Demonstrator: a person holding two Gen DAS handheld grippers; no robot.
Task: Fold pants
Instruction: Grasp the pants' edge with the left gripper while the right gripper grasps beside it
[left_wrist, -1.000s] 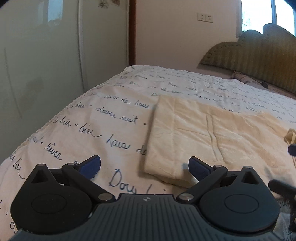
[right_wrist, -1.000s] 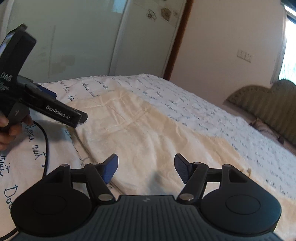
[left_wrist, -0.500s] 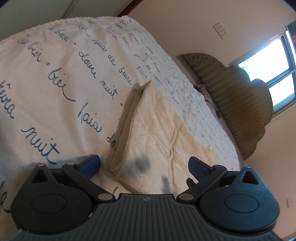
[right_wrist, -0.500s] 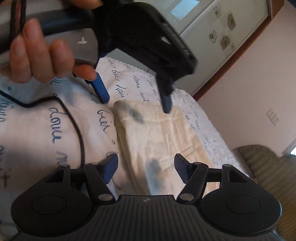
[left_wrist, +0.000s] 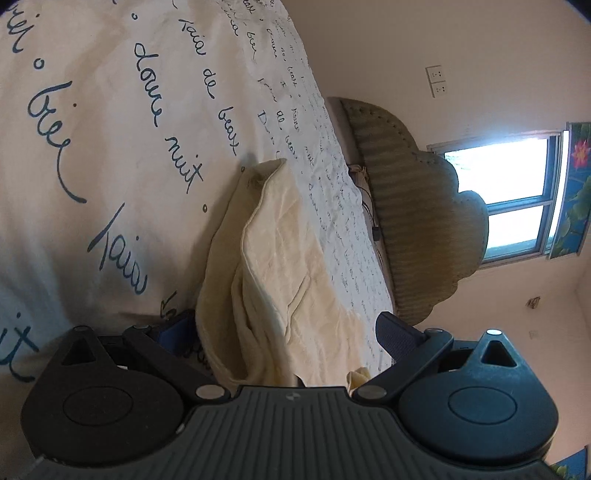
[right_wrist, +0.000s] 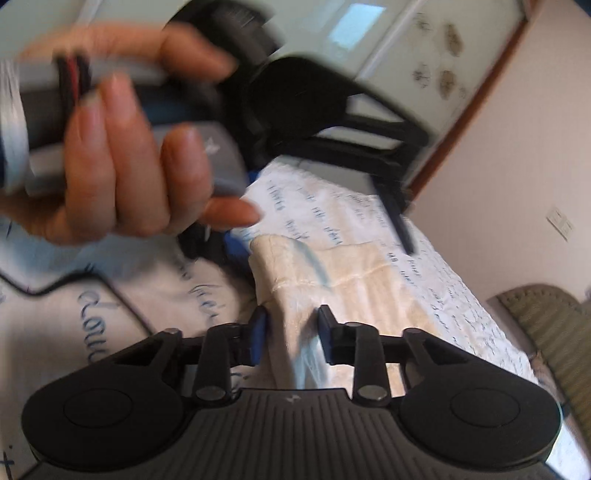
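Note:
The cream pants (left_wrist: 291, 280) lie folded on the bed, with one edge bunched up. My left gripper (left_wrist: 284, 332) is open, its fingers straddling the near end of the pants, one finger tucked low beside the fabric. In the right wrist view my right gripper (right_wrist: 291, 332) has its fingers narrowed around a raised ridge of the pants (right_wrist: 343, 280); the jaws look partly closed with cloth between them. The left gripper (right_wrist: 321, 236), held by a hand (right_wrist: 122, 166), shows blurred above the pants' far corner.
The bed sheet (left_wrist: 110, 129) is white with blue handwriting. A padded olive headboard (left_wrist: 413, 206) stands at the bed's far end, a window (left_wrist: 517, 199) behind it. Wardrobe doors (right_wrist: 424, 55) and a black cable (right_wrist: 55, 284) show in the right wrist view.
Both grippers have dropped closer to the pants' near edge and tilted. The right gripper's fingers have narrowed around a fold of fabric. The pants' edge has bunched up.

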